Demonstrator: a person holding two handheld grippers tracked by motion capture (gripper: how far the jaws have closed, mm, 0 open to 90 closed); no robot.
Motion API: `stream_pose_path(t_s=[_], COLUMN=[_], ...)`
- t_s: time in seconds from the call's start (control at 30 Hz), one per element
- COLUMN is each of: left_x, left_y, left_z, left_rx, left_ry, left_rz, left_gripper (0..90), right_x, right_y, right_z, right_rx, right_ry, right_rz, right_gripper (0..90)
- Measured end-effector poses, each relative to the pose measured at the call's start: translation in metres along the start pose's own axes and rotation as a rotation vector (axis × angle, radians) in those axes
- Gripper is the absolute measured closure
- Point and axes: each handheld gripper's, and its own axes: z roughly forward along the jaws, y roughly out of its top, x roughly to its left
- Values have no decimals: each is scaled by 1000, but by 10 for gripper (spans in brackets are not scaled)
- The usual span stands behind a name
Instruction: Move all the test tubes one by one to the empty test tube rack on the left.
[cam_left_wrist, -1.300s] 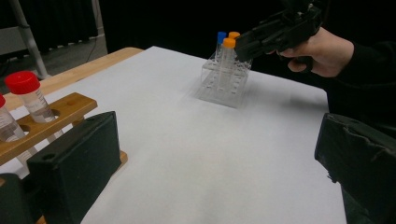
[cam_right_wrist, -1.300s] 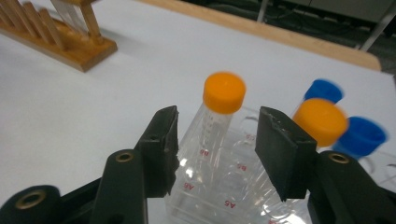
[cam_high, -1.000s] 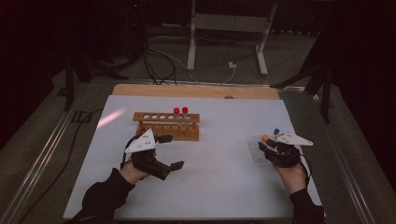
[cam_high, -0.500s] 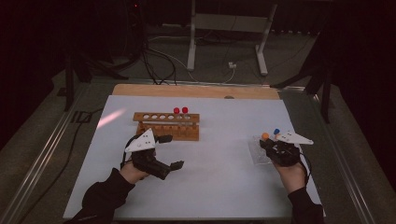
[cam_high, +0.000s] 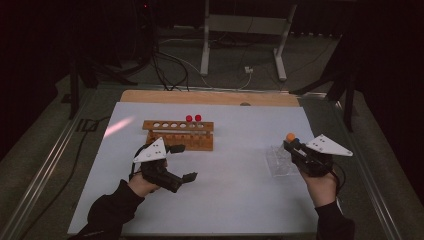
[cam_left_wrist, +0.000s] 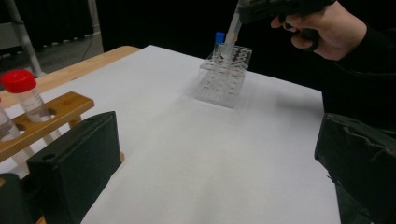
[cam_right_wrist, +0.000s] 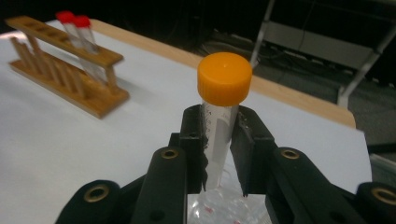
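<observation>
the right gripper (cam_right_wrist: 218, 154), jaws clamped below the cap, holds an orange-capped tube (cam_right_wrist: 222, 119) upright over the clear rack (cam_high: 279, 160), likely for a straight fit; the left gripper (cam_high: 182, 162) waits with jaws open beside the wooden rack (cam_high: 178, 134) on the counter (cam_high: 235, 195).

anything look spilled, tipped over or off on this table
Nothing stands out. The wooden rack and clear rack stand upright, the red-capped tubes sit straight, and the right gripper holds the orange-capped tube upright.

Wooden rack (cam_high: 178, 134), clear plastic tray (cam_high: 280, 161), matt white table sheet (cam_high: 235, 190).
</observation>
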Motion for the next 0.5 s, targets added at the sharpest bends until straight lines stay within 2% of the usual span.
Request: stream_pose_path(t_s=[0.1,0.27,0.4,0.5], left_x=[-3,-9,-12,-15], left_y=[3,6,10,13], left_z=[1,4,6,8], left_rx=[2,12,17,24], left_ry=[-3,-11,-20,-25], left_rz=[4,14,-3,-7], left_gripper=[12,12,13,13], right_x=[7,23,38,52], right_y=[4,6,4,2], right_z=[-1,5,13,21], right_rx=[-12,0,17,32], right_ry=[31,107,177,219], right_rz=[-13,-30,-36,-59], right_gripper=[746,747,747,747])
